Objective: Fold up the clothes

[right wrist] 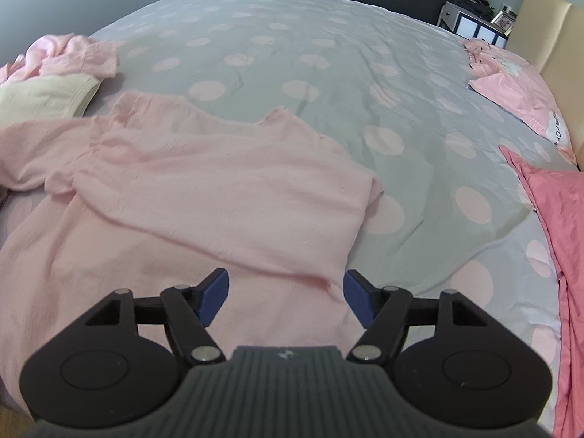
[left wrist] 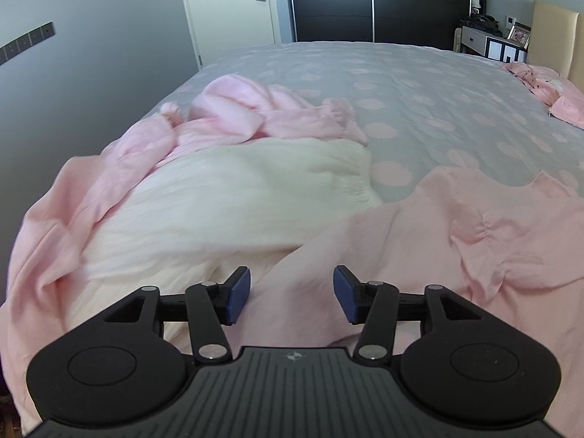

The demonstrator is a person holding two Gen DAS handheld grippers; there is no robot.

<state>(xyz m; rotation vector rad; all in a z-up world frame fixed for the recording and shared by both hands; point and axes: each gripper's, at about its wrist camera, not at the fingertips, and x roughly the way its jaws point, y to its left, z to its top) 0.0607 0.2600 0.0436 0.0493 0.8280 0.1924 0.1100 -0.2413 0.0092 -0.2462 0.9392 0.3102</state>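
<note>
While both hand-held grippers, left (left wrist: 292,294) and right (right wrist: 286,297), gape empty, the pink shirt (right wrist: 204,182) sprawls unfolded beside a rumpled cream garment (left wrist: 226,200).

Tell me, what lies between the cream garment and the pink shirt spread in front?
In the right wrist view, a bare strip of the dotted bedcover separates the cream garment from the pink shirt.
</note>
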